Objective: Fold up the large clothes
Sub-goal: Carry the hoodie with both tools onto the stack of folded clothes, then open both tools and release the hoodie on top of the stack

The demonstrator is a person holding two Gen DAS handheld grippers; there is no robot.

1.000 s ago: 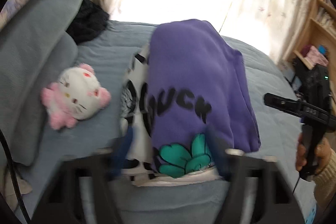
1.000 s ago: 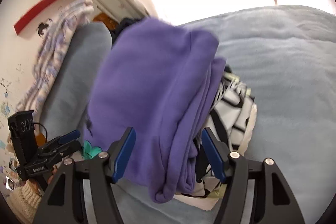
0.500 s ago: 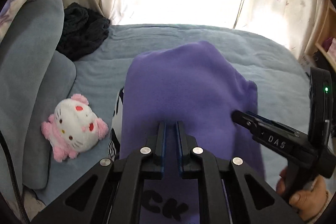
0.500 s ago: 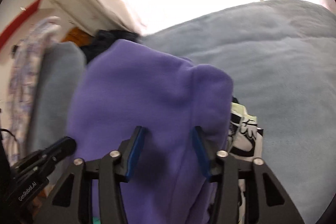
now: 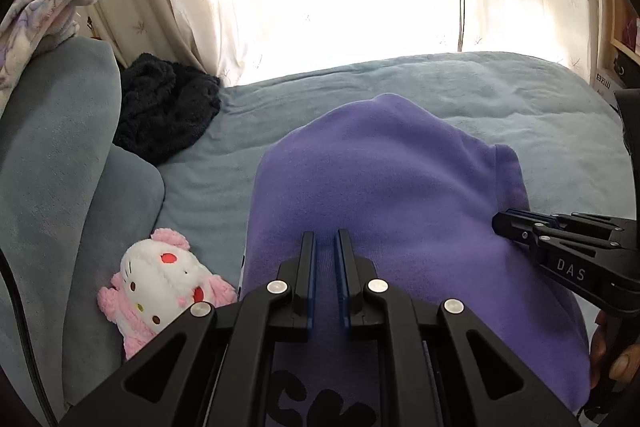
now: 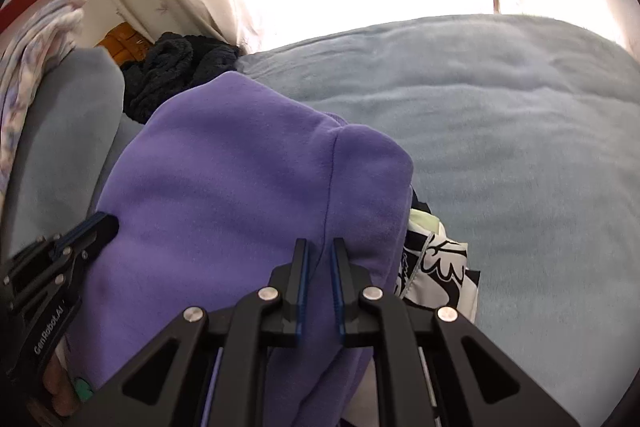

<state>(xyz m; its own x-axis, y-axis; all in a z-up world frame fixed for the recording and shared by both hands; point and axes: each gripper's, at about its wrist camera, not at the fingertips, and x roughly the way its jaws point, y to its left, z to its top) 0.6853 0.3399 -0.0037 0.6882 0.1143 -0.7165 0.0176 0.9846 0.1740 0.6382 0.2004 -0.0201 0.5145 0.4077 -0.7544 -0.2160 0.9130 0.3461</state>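
Legible markings, both wrist views.
White letters "DAS" stand on the black body of the right gripper (image 5: 505, 223), seen from the left wrist. "GenRobot.AI" runs in white along the body of the left gripper (image 6: 105, 223), seen from the right wrist. Black block letters "CK", cut off at the frame's lower edge, are printed on the purple sweatshirt (image 5: 384, 187). Small dark characters on a box (image 5: 603, 85) at far right are too small to read.

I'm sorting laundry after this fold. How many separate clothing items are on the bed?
3: the purple sweatshirt in the middle, a black-and-white printed garment under it, and a black knit heap by the curtain. Others may be hidden underneath.
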